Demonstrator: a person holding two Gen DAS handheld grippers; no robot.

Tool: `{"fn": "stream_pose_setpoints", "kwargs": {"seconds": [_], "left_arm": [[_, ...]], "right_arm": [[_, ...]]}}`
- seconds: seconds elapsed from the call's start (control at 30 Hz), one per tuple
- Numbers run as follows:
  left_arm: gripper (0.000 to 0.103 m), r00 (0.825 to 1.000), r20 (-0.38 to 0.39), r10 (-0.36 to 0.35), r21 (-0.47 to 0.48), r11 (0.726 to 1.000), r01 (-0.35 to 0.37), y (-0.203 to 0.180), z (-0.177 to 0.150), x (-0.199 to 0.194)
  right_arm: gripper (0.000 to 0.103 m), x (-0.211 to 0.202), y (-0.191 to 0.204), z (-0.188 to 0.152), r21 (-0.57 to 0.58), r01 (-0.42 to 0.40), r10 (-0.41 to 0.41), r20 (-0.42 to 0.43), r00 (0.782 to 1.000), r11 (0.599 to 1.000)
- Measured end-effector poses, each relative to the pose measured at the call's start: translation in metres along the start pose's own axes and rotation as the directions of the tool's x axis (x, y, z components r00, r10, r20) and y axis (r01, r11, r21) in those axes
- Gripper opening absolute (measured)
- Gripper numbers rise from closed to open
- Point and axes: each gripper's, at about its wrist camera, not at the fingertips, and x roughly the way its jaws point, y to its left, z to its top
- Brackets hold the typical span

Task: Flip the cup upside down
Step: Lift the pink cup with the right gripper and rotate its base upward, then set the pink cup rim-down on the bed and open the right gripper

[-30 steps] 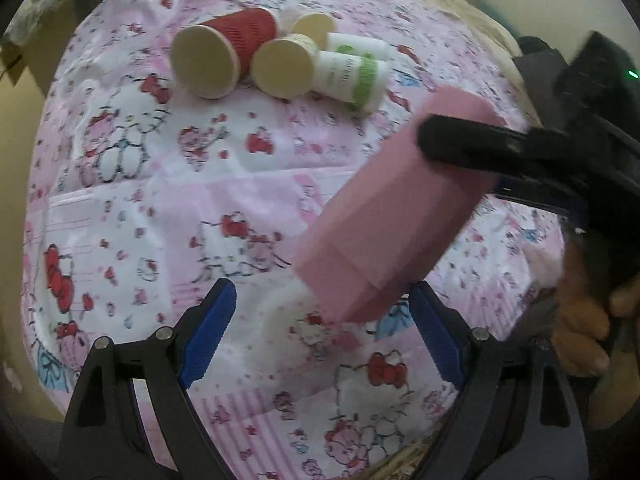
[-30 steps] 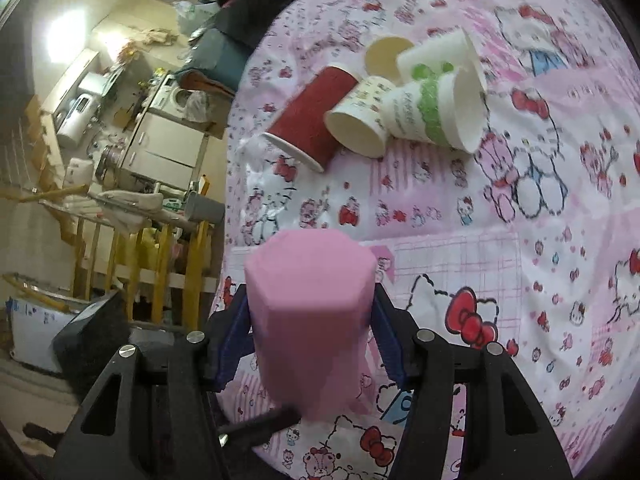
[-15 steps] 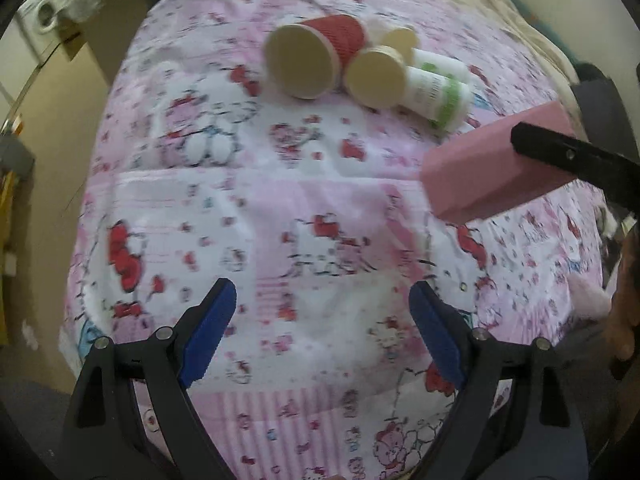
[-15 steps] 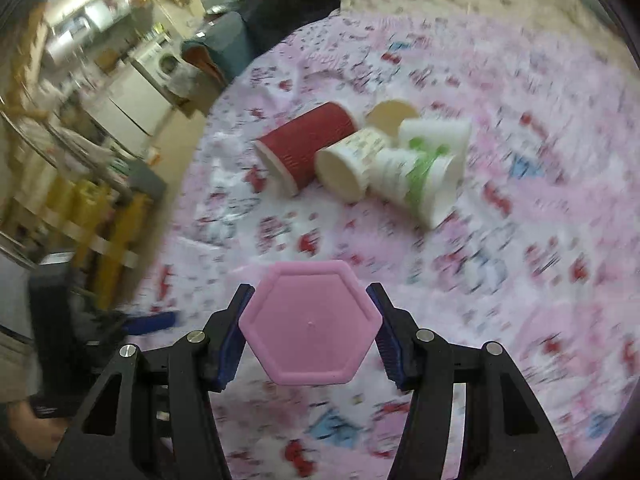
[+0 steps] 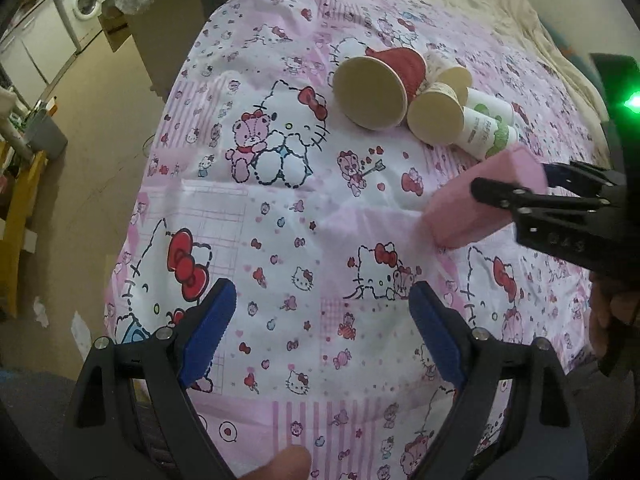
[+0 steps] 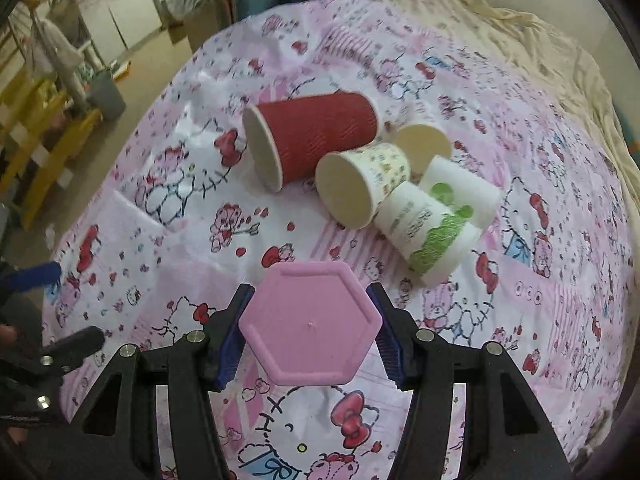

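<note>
The right gripper [image 6: 310, 330] is clenching the pink hexagonal cup [image 6: 310, 326] between its fingers [image 6: 230, 340], long axis lying along them, flat base facing the camera and away from the hand, above the patterned bedspread [image 6: 540, 300]. The left gripper [image 5: 320, 332] is standing released and empty, with the cup well to its far right.

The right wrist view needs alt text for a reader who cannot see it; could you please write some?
The right hand-held gripper clamps a pink hexagonal cup, its flat base facing the camera. Beyond it, a red ribbed paper cup and smaller paper cups lie tipped on a Hello Kitty tablecloth.
</note>
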Motion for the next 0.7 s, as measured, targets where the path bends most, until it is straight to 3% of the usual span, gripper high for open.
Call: {"fn": "stream_pose_setpoints", "kwargs": {"seconds": [0.1,0.23,0.43,0.53,0.7], "left_arm": [[0.087,1.000,0.000,0.003,0.022,1.000,-0.003,-0.005,-0.001,-0.001],[0.096,0.999,0.039,0.033,0.057,0.998,-0.035,-0.013,-0.002,-0.007],[0.098,0.997,0.068,0.033,0.087,0.995,-0.039,-0.020,-0.003,-0.010],[0.098,0.996,0.085,0.030,0.076,0.996,-0.036,-0.019,-0.002,-0.012],[0.098,0.992,0.122,0.012,0.041,0.999,-0.017,-0.014,-0.001,-0.020]], "right_arm": [[0.060,0.006,0.004,-0.002,-0.007,0.001,-0.001,-0.008,1.000,1.000],[0.060,0.005,0.004,-0.002,0.009,-0.015,0.015,-0.018,1.000,1.000],[0.063,-0.001,-0.001,-0.004,0.044,-0.046,0.047,-0.012,0.999,0.998],[0.075,-0.015,-0.005,-0.005,0.070,-0.091,0.089,0.036,0.995,0.993],[0.084,-0.059,-0.017,-0.023,0.129,-0.145,0.121,0.173,0.977,0.981]]}}
